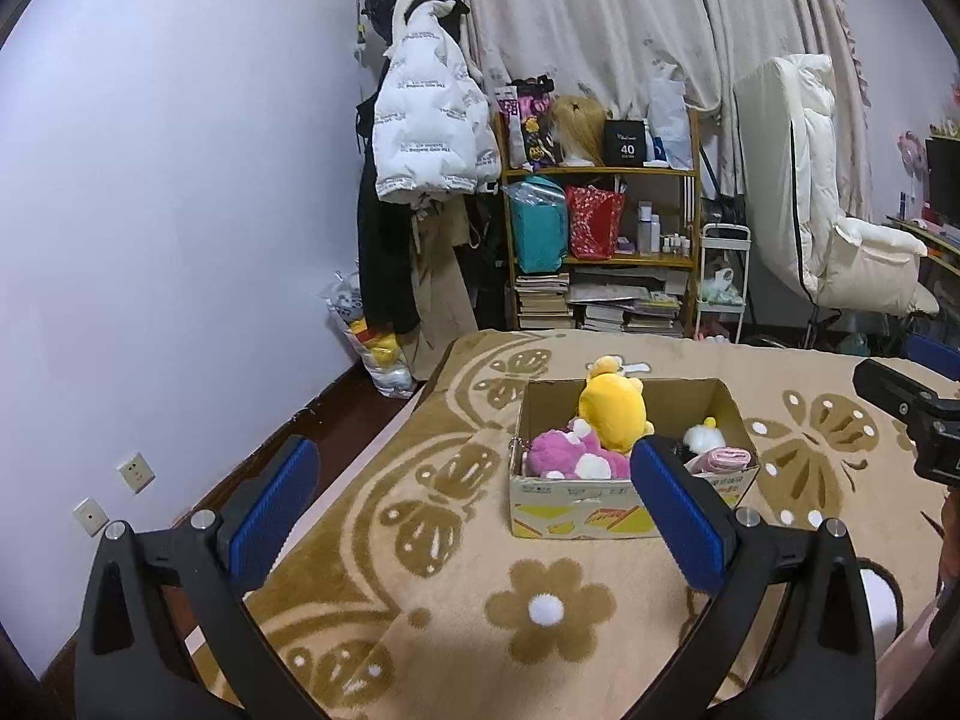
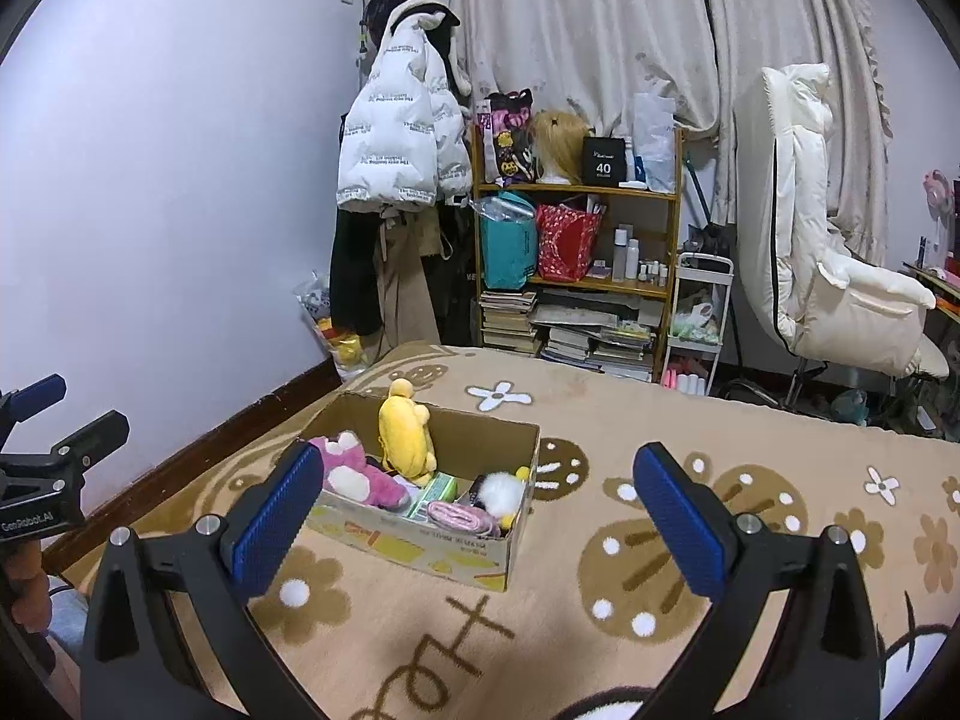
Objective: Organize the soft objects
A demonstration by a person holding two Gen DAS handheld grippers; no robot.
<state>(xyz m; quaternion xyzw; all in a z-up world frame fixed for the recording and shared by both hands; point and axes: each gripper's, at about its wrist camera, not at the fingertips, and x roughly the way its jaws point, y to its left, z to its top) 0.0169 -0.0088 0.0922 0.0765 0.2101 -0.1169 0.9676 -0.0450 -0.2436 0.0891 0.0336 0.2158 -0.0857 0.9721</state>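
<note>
An open cardboard box (image 2: 456, 552) sits on the bed (image 2: 600, 648), nearer its wall-side edge and well back from the foot edge. A yellow plush (image 2: 407, 433) stands upright in it, rising above the rim. A pink plush (image 2: 354, 468) with white patches lies against the box's wall-side end. A small white plush (image 2: 499, 491) with yellow bits rests at the opposite end, beside a folded pink cloth (image 2: 459, 516) along the near wall.
</note>
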